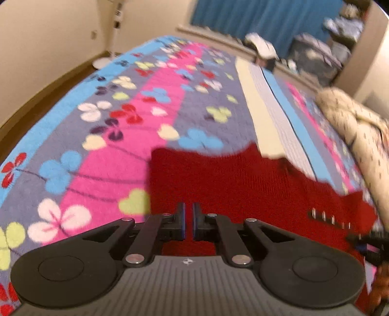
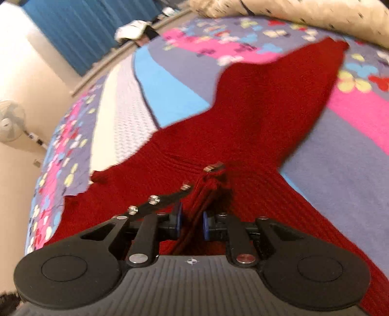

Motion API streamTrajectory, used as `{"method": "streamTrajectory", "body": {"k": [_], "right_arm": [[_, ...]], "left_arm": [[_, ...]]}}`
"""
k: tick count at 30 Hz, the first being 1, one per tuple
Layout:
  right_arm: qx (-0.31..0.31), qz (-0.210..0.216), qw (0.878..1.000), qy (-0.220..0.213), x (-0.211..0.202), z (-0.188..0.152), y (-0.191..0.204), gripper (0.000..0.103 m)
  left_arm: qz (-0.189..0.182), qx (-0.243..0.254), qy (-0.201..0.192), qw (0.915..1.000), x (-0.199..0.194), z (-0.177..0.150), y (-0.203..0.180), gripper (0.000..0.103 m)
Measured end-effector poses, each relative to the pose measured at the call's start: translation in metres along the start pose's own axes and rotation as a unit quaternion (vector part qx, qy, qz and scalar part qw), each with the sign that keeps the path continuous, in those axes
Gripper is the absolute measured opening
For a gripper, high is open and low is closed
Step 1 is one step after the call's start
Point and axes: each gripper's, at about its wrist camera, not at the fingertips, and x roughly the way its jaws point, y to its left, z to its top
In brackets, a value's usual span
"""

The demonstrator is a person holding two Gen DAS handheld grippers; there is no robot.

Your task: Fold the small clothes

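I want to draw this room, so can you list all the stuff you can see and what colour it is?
Red knitted garment: one, dark red, spread on the bed.
Flowery blanket: one, pink, purple and blue, covering the bed.
White knitted cloth: one, cream-white, lying on the blanket beyond the garment.
Cream bundle: one, cream with dark specks, at the bed's edge.
Curtain: one, blue, far wall.
Fan: one, white, by the wall.
Left gripper: black, nearly closed above the garment.
Right gripper: black, pinching a fold of the garment.
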Motion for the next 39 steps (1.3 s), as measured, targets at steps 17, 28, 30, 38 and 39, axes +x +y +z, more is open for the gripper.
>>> {"method": "streamTrajectory", "body": {"k": [17,28,30,38,39], "right_arm": [[-0.066,-0.035,0.997,-0.017,-0.01,-0.007,0.013,0.048],[-0.022,-0.013,0.998,-0.063,-0.041,0.022,-0.009,0.048],[-0.009,-0.007,0.997,-0.075,-0.047,0.03,-0.016,0.036],[0.006,0.007,0.994,-0.111,-0.047,0.072,-0.053,0.008],[0.011,0.013,0.994,-0.106,-0.044,0.076,-0.058,0.009]], "left_arm": [[0.058,0.148,0.046,0.9862,0.012,-0.05,-0.042,0.009],[0.048,0.15,-0.064,0.9854,-0.093,-0.064,-0.045,0.058],[0.051,0.136,-0.058,0.9878,-0.087,-0.07,-0.039,0.059],[0.058,0.117,-0.045,0.9905,-0.066,-0.062,-0.043,0.058],[0.058,0.119,-0.04,0.9904,-0.062,-0.062,-0.044,0.058]]}}
